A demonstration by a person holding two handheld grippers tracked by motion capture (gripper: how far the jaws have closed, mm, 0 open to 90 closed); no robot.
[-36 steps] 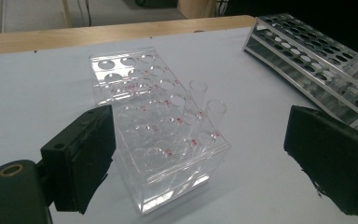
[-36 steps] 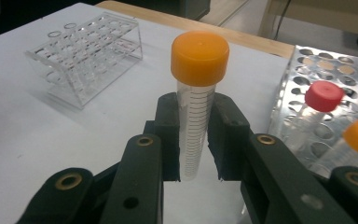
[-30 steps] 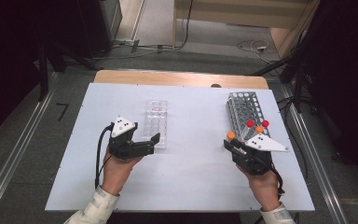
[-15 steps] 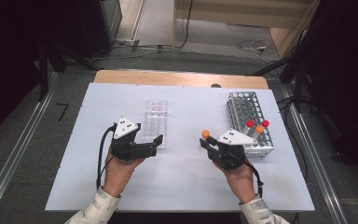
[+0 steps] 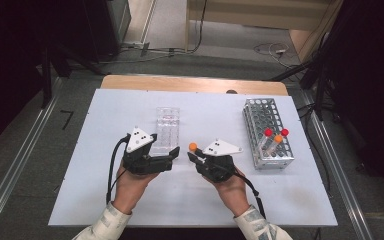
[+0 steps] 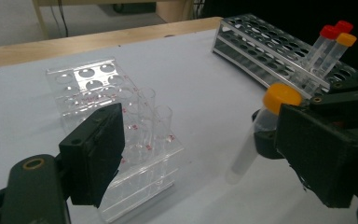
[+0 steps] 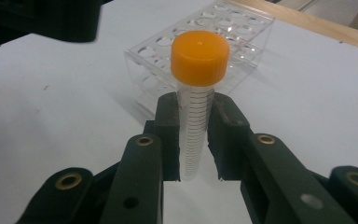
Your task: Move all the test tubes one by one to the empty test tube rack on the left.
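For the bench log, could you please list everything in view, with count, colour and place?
table: one, white top with a wooden far edge, under everything.
clear rack: one, see-through plastic, left of centre, by the left gripper.
metal rack: one, silver mesh, at the right.
racked tubes: three, two red caps and one orange, near end of the metal rack.
orange-capped tube: one, clear with an orange cap, held above the table between the two racks.
left gripper: one, black, jaws apart beside the clear rack's near end, nothing between them.
right gripper: one, black, shut on the orange-capped tube.
hands: two, with light sleeves, at the near edge.
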